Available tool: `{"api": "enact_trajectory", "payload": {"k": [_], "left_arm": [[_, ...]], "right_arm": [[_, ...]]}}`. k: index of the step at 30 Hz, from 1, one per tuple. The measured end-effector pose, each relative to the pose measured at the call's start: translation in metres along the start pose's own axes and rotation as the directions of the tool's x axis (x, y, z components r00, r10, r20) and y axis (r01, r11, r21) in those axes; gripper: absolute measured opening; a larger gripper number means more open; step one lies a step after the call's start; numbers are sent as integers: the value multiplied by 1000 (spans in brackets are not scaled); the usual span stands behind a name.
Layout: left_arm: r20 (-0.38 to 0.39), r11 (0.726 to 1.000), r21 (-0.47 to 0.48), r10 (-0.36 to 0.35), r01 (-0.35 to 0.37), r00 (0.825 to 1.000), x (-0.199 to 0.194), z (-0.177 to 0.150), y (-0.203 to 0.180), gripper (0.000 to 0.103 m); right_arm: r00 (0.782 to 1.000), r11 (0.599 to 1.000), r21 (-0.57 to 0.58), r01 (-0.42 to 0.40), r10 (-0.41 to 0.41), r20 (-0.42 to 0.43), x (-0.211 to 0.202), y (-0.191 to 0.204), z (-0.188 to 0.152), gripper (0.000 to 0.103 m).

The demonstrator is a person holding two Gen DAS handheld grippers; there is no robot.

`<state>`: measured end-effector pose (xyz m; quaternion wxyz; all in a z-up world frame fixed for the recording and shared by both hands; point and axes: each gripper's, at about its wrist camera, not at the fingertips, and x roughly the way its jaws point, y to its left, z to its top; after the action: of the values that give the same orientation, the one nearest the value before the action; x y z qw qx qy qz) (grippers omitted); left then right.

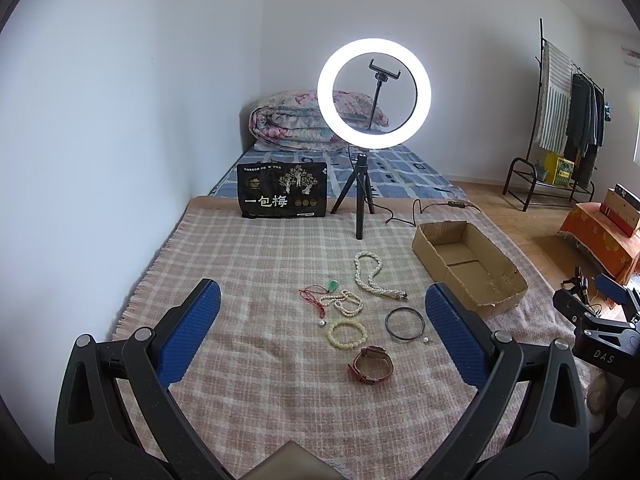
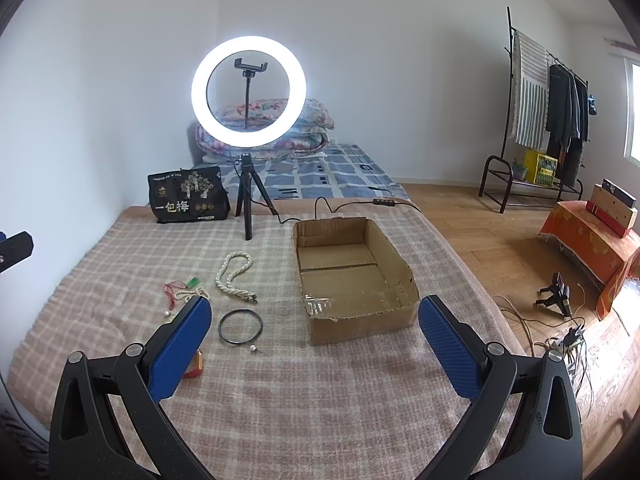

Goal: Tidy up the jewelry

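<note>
Plaid blanket (image 1: 248, 264) bare near claws | cardboard box (image 2: 352, 276) (right edge) | both claws wide, empty

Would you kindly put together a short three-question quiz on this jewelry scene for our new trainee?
1. True or false: the open brown cardboard box already holds jewelry.
2. Which lies nearest the left tongs: (a) the red leather-strap watch, (b) the twisted white pearl necklace, (c) the thin black bangle?
3. Fill in: both the left and the right tongs stand ____ and grip nothing.

Key
1. False; only bare cardboard shows inside.
2. (a), the watch.
3. Open.
</note>
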<state>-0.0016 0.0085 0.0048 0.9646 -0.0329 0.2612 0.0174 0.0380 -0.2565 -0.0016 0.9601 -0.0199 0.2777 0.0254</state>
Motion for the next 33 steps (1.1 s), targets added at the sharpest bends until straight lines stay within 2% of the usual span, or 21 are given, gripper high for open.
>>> {"api": "enact_trajectory", "payload": {"k": [33], "left_arm": [[6, 1000, 2, 2, -2, 1000, -1, -1, 1, 103]], "right_arm": [[1000, 1000, 1, -1, 1, -2, 1, -1, -1, 103]]}}
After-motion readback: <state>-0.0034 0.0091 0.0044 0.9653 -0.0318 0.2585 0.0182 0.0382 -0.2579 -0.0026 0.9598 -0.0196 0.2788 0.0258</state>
